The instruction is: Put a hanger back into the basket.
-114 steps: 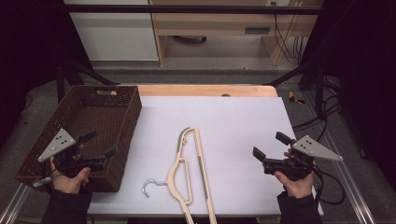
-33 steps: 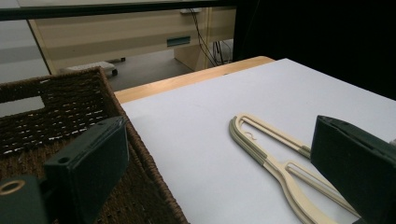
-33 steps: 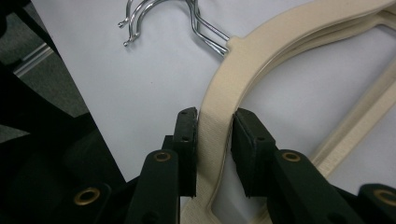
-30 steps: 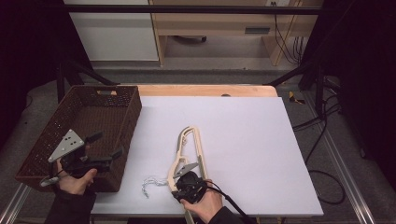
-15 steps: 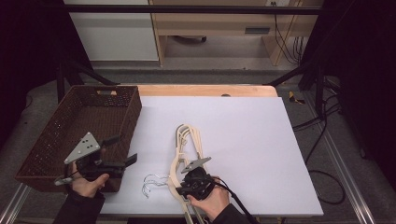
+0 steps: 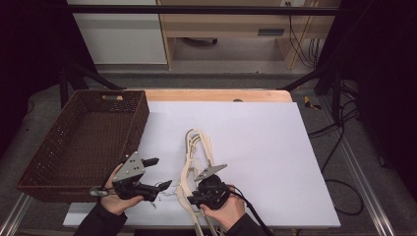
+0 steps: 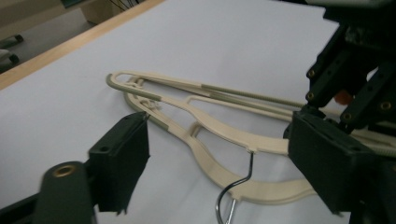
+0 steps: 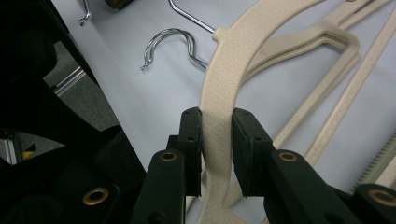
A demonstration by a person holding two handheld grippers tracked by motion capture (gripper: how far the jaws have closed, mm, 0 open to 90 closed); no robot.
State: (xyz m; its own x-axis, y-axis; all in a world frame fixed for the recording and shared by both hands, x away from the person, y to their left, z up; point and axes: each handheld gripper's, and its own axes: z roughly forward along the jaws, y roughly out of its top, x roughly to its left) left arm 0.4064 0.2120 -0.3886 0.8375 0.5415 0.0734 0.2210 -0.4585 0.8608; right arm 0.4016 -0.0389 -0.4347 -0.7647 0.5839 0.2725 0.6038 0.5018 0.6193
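Cream plastic hangers (image 6: 198,141) with metal hooks lie stacked on the white table, hooks toward the front edge. My right gripper (image 6: 193,197) is shut on the curved arm of a cream hanger (image 8: 233,60) near its neck, the pads pinching it from both sides in the right gripper view (image 8: 217,116). A chrome hook (image 8: 169,41) lies just past the jaws. My left gripper (image 6: 162,172) is open just left of the hooks. In the left gripper view its jaws (image 7: 229,163) straddle the hanger neck (image 7: 210,126) and the hook (image 7: 233,193) without touching them.
A dark woven basket (image 6: 140,114) stands at the table's left side, just behind my left hand. The white sheet (image 6: 260,142) spreads right of the hangers. A wooden table edge (image 6: 211,94) runs along the back. Cables hang off the right side.
My right gripper came from the table's right side to the hangers and shut on one. My left gripper moved right from the basket toward the hooks. The hangers shifted slightly.
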